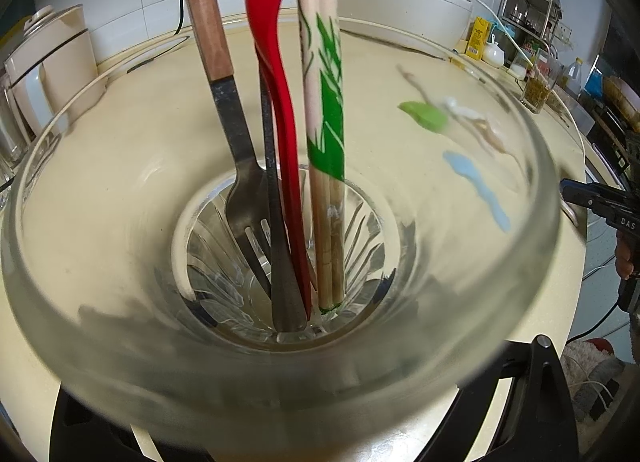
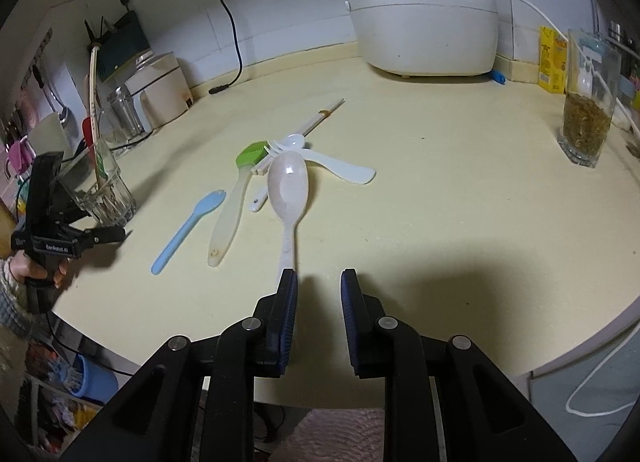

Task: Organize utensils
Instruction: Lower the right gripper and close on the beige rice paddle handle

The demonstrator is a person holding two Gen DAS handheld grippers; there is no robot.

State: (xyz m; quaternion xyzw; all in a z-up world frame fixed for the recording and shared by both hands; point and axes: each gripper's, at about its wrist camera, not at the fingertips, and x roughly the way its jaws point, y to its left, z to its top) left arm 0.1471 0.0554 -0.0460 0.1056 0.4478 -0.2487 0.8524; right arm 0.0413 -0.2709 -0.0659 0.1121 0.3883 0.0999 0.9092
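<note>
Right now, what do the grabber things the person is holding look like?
Both are black plastic. The right hand-held gripper has two flat fingers with ribbed blue pads, joined by black link arms with round silver pins. The left hand-held gripper has a pistol-style handle, pointed black tips and small white lettering on its side. The hand holding it wears a fuzzy knitted sleeve.

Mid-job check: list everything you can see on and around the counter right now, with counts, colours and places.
glass cup: 1, clear, counter's left edge, between the left jaws
fork: 1, dark with wood handle, in cup
red utensil: 1, in cup
chopsticks: green-printed bundle, in cup
large spoon: 1, translucent white, mid-counter, handle tip at right jaws
blue spork: 1, left of pile
green-headed utensil: 1, beside spork
white utensils: several, behind spoon
rice cooker: 1, white, back
left gripper: around cup
right gripper: open
</note>
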